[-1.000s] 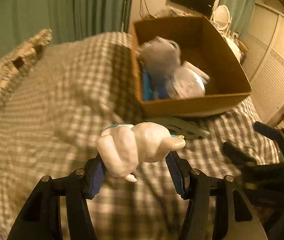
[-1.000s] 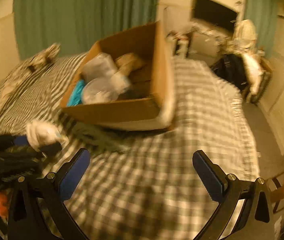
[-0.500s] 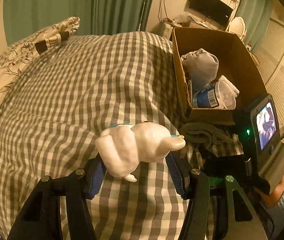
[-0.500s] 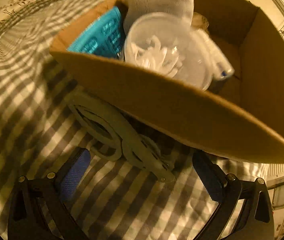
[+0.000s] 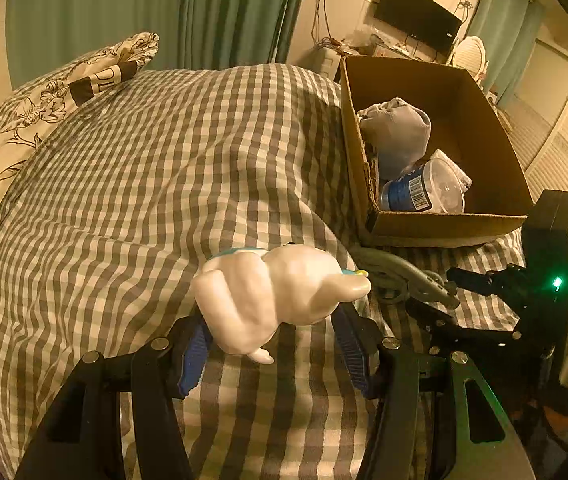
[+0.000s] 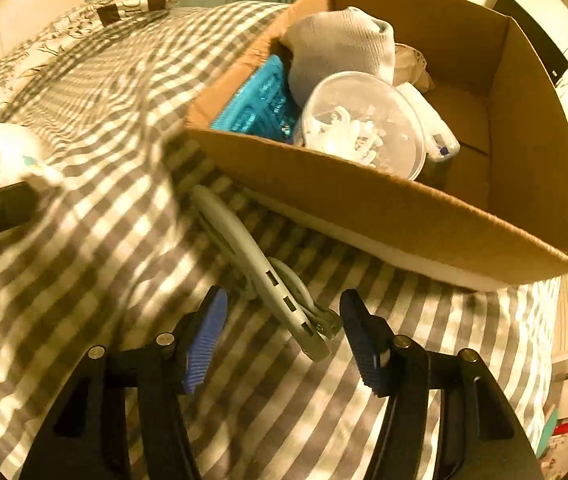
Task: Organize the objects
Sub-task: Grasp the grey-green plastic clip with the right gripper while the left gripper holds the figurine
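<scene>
My left gripper (image 5: pixel 271 348) is shut on a white plastic toy figure (image 5: pixel 279 292) with blue trim, held above the checked bedspread; the toy also shows at the left of the right wrist view (image 6: pixel 3 156). My right gripper (image 6: pixel 284 340) is open, its jaws either side of the end of a grey folding hanger-like tool (image 6: pixel 259 272) that lies on the bed against the cardboard box (image 6: pixel 364 208). The tool also shows in the left wrist view (image 5: pixel 404 276). The box (image 5: pixel 444 228) holds a grey knit cap (image 6: pixel 340 44), a clear plastic tub (image 6: pixel 364 120) and a blue packet (image 6: pixel 259 100).
A floral pillow (image 5: pixel 43 92) lies at the bed's far left. Green curtains (image 5: pixel 143 12) hang behind. A wall television (image 5: pixel 416 12) and cluttered furniture stand at the back right. The right gripper's body and screen (image 5: pixel 548 280) sit at the right of the left wrist view.
My right gripper has dropped towards the bed and closed in on the grey tool, its jaws narrower now. My left gripper keeps hold of the toy and has barely moved.
</scene>
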Available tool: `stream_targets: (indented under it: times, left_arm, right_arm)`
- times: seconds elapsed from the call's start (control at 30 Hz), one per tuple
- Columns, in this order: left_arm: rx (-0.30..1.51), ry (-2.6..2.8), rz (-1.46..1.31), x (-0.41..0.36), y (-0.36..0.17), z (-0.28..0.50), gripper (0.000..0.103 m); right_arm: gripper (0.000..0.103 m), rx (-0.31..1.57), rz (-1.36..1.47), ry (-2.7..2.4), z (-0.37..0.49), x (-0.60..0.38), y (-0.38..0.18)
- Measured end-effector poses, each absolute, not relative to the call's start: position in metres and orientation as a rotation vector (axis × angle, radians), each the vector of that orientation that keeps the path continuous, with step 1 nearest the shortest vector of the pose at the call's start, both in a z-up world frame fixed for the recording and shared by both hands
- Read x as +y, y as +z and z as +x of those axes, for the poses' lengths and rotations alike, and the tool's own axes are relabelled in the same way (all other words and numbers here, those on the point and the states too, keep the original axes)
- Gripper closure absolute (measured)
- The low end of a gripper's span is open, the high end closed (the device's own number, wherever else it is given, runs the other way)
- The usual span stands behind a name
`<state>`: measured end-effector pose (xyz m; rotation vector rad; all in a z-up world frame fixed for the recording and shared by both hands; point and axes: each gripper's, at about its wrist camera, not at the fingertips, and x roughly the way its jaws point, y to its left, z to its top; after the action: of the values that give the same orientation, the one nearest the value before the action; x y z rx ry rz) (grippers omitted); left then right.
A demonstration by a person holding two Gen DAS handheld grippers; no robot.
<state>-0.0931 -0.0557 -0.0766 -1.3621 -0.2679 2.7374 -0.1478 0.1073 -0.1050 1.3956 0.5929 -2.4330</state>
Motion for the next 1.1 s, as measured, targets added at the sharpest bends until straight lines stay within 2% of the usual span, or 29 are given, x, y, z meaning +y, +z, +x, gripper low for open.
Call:
stream_targets:
  times: [0.03,0.13,0.2,0.27,0.4,0.6,0.67,0.83,0.97,1.1]
  left_arm:
    - [-0.268,2.736,-1.364,-0.056,-0.077,-0.093,0.044]
    - [-0.271,2.728,-1.374,-0.056,-0.078,-0.094,0.044]
    - [-0.277,2.724,-1.381,-0.057,-0.08,-0.095,0.044]
    - [-0.281,2.724,-1.384,-0.058,-0.08,-0.094,0.044]
    - [-0.246,2.728,-1.379,-0.054,-0.077,-0.091,0.044]
    - [-0.176,2.716,-1.311,-0.037,-0.057,-0.091,0.044]
    - [-0.163,2.699,-1.263,-0.029,-0.045,-0.095,0.044]
    - [-0.13,2.688,-1.162,-0.01,-0.014,-0.111,0.044]
    - [-0.105,2.7,-1.149,-0.005,-0.011,-0.114,0.044]
    - [-0.08,2.703,-1.204,-0.007,-0.028,-0.102,0.044]
  right_arm:
    - [0.047,0.608,1.389,-2.429,-0.146,0.105,-0.104]
    - [0.066,0.628,1.378,-2.356,-0.142,0.1,-0.116]
    - [0.068,0.701,1.377,-2.314,-0.142,0.084,-0.123]
    - [0.081,0.786,1.372,-2.308,-0.147,0.071,-0.132]
    - [0.091,0.765,1.368,-2.351,-0.149,0.074,-0.128]
    - [0.091,0.48,1.238,-2.527,-0.123,0.113,-0.065]
    - [0.103,0.413,1.18,-2.579,-0.121,0.121,-0.036]
    - [0.103,0.305,1.06,-2.677,-0.106,0.151,0.021]
    - [0.103,0.321,1.062,-2.68,-0.105,0.161,0.026]
    - [0.102,0.382,1.169,-2.612,-0.095,0.161,-0.004]
